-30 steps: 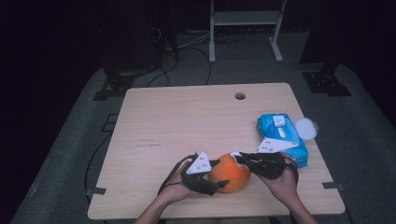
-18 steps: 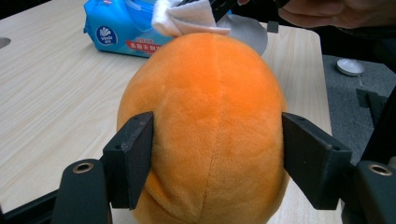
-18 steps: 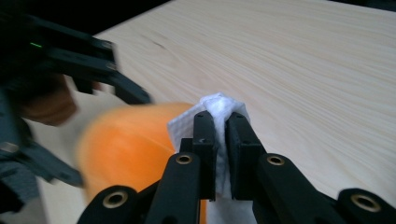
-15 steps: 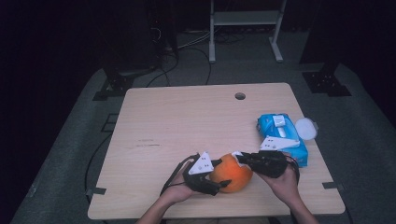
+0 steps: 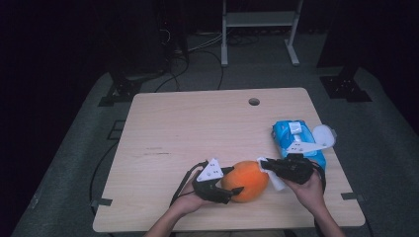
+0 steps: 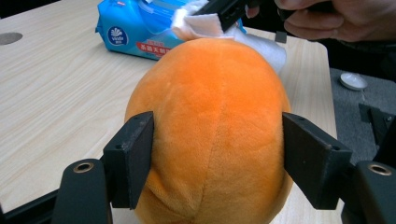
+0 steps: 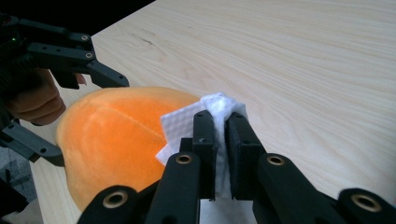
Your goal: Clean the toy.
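Note:
An orange plush ball (image 5: 245, 181) lies near the table's front edge. My left gripper (image 5: 236, 180) is shut on it, a pad pressed into each side (image 6: 133, 158). In the left gripper view the plush (image 6: 215, 116) bulges between the jaws. My right gripper (image 5: 265, 165) comes in from the right, shut on a folded white wipe (image 5: 274, 180). In the right gripper view the wipe (image 7: 217, 107) sticks out between its jaws (image 7: 220, 140) and rests against the plush (image 7: 116, 140). The wipe (image 6: 201, 25) touches the plush's far top.
A blue pack of wipes (image 5: 291, 136) with its white lid (image 5: 323, 134) flipped open lies at the table's right edge, just behind the right hand. A small round hole (image 5: 254, 101) sits near the far edge. Bare wood (image 5: 197, 128) spans the middle and left.
The right gripper has shifted a little and lower with the wipe against the plush's right end. The left gripper and the plush have stayed put.

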Motion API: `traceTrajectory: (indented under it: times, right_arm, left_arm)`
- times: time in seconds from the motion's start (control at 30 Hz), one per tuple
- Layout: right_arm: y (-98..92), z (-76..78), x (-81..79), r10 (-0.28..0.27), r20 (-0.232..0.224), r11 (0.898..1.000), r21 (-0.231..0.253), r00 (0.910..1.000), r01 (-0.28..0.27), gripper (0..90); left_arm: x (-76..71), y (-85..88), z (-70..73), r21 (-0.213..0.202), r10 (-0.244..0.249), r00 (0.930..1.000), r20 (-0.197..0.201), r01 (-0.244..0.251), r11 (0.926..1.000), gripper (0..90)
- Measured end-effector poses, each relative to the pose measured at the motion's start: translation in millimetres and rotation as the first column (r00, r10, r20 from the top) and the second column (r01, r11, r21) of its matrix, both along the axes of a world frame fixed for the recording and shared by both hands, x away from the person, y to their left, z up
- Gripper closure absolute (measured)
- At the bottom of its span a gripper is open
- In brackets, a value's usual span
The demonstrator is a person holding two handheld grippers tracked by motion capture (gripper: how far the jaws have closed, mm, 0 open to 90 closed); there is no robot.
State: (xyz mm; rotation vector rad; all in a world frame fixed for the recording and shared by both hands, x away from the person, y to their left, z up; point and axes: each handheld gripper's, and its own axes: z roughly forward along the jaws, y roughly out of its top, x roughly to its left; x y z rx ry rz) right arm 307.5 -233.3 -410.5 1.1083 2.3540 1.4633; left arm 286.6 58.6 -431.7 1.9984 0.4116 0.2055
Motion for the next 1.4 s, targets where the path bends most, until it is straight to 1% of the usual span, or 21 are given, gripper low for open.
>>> traceTrajectory:
  times: [0.1,0.17,0.3,0.37,0.4,0.43,0.53,0.6,0.67,0.73,0.83,0.9,0.93,1.03,1.13,1.17,1.23,1.27,1.33,1.37,1.4]
  right_arm:
    - [2.6,3.2,-2.4,0.005,0.019,1.0,-0.026,0.9998,-0.005,82.5]
    - [6.6,6.2,-5.6,0.015,0.024,1.0,-0.02,0.9996,-0.015,82.6]
    - [22.6,15.6,-14.9,0.073,0.057,0.997,-0.006,0.9957,-0.073,82.6]
    - [29.2,18.9,-17.9,0.087,0.087,0.996,-0.034,0.9924,-0.084,82.5]
    - [29.6,18.9,-17.5,0.086,0.091,0.996,-0.038,0.9921,-0.083,82.5]
    - [28.1,17.9,-16.2,0.077,0.082,0.997,-0.031,0.9936,-0.074,82.5]
    - [16.6,9.9,-7.9,0.019,0.079,0.998,-0.06,0.9967,-0.014,82.4]
    - [4.3,2.3,-0.3,-0.02,0.04,0.999,-0.037,0.999,0.022,82.4]
    - [-4.4,-2.3,4.3,-0.046,0.015,0.999,-0.028,0.9988,0.047,82.4]
    - [-5.9,-3.4,5.1,-0.042,0.004,0.999,-0.021,0.9991,0.042,82.4]
    - [1.7,0.1,2.1,-0.024,0.021,0.999,-0.034,0.9995,0.024,82.5]
    - [7.4,3.3,-0.7,-0.008,0.027,1.0,-0.026,0.9996,0.009,82.7]
    - [11.8,6.2,-3.0,0.005,0.04,1.0,-0.026,0.9992,-0.004,82.7]
    - [23.5,13.1,-9.9,0.047,0.055,0.999,-0.005,0.9974,-0.047,82.7]
    - [36.2,18.8,-17.3,0.083,0.086,0.996,-0.027,0.9929,-0.081,82.6]
    - [37.4,19.1,-17.7,0.086,0.091,0.996,-0.036,0.9921,-0.083,82.5]
    - [34.1,16.8,-15.1,0.082,0.081,0.996,-0.024,0.9934,-0.08,82.5]
    - [31.7,15.3,-13.5,0.077,0.075,0.997,-0.019,0.9942,-0.076,82.5]
    - [26.9,13.2,-11.5,0.069,0.064,0.998,-0.006,0.9955,-0.069,82.3]
    - [24.9,12.6,-10.8,0.065,0.067,0.998,-0.005,0.9956,-0.065,82.2]
    - [22.9,12.0,-9.9,0.058,0.065,0.998,-0.004,0.9962,-0.058,82.2]
  left_arm:
    - [0.0,-0.1,0.4,0.003,0.006,1.0,-0.001,-0.006,1.0,29.5]
    - [0.6,-0.4,-0.2,-0.004,0.015,0.9999,-0.009,-0.015,0.9999,29.5]
    - [1.1,-0.9,-1.0,-0.007,0.021,0.9997,-0.012,-0.021,0.9998,29.3]
    - [2.2,1.3,-1.2,-0.005,0.019,0.9997,-0.015,-0.019,0.9998,29.5]
    - [3.3,2.7,-1.7,-0.006,0.017,0.9997,-0.018,-0.018,0.9998,29.6]
    - [4.4,4.4,-2.4,-0.01,0.016,0.9995,-0.026,-0.016,0.9998,29.6]
    - [7.9,10.3,-4.3,-0.012,0.015,0.999,-0.042,-0.016,0.9998,29.5]
    - [9.8,13.7,-5.6,-0.021,0.014,0.9983,-0.057,-0.015,0.9997,29.4]
    - [11.4,16.0,-6.2,-0.025,0.015,0.9978,-0.065,-0.016,0.9996,29.1]
    - [11.6,15.7,-6.4,-0.028,0.013,0.9978,-0.064,-0.015,0.9995,28.8]
    - [10.1,12.7,-5.2,-0.024,0.013,0.9984,-0.054,-0.014,0.9996,28.3]
    - [8.8,10.2,-4.2,-0.025,0.019,0.9984,-0.053,-0.02,0.9995,28.3]
    - [8.1,9.1,-3.6,-0.02,0.018,0.9987,-0.048,-0.019,0.9996,28.3]
    - [5.2,3.5,-1.8,-0.016,0.024,0.999,-0.037,-0.024,0.9996,28.3]
    - [4.1,2.8,-1.7,-0.006,0.021,0.9995,-0.023,-0.021,0.9998,27.5]
    - [4.8,3.8,-2.5,-0.017,0.019,0.9995,-0.025,-0.019,0.9997,26.0]
    - [7.0,5.9,-2.9,-0.027,0.011,0.9996,-0.026,-0.012,0.9995,22.5]
    - [8.9,6.7,-3.0,-0.031,0.008,0.9997,-0.021,-0.009,0.9995,18.7]
    - [12.3,7.9,-4.6,-0.032,0.01,0.9993,-0.035,-0.011,0.9994,10.9]
    - [14.0,8.7,-7.2,-0.045,0.011,0.9987,-0.05,-0.013,0.9989,9.8]
    - [15.0,9.0,-8.7,-0.046,0.008,0.9984,-0.056,-0.01,0.9989,9.8]
